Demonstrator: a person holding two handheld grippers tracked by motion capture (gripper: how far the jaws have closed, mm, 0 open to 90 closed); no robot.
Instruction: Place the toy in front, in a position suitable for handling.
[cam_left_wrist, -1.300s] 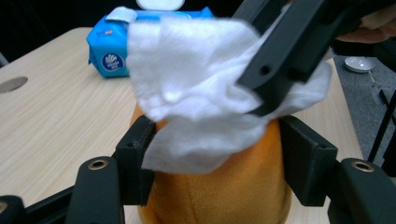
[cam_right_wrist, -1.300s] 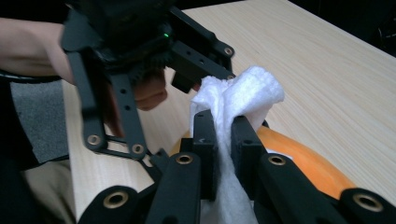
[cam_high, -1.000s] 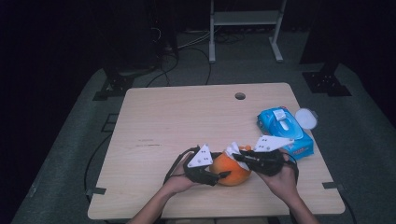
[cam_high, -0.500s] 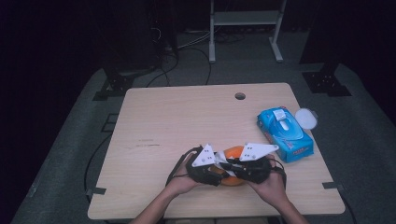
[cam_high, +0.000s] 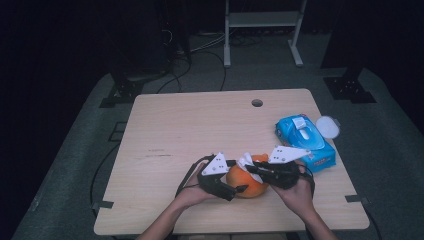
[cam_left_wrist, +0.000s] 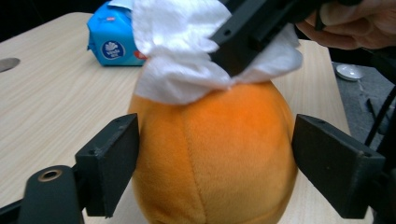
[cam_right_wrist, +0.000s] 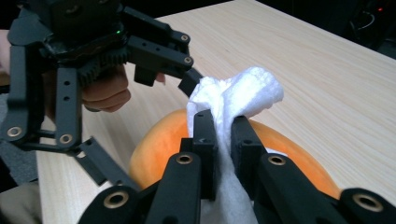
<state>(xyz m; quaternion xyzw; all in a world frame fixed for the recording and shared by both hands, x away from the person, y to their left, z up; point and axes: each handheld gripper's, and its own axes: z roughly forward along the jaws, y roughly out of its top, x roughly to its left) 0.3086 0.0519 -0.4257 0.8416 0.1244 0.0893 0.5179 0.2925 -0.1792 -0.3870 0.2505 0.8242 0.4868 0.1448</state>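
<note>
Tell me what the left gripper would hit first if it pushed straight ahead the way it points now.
The orange plush ball. It sits directly between the open jaws of the left gripper, which have just been opening, so it would likely meet the gripper's body almost at once.

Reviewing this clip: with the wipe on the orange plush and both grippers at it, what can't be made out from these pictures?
- Underside of the orange plush: left gripper view, cut off by the bottom edge.
- Lower end of the white wipe: right gripper view, hidden behind the right gripper.
- Print on the blue wipes pack: high view, too small; left gripper view, partly hidden by the wipe.
- Whether the left gripper touches the plush on the right side: a gap seems to show.
</note>
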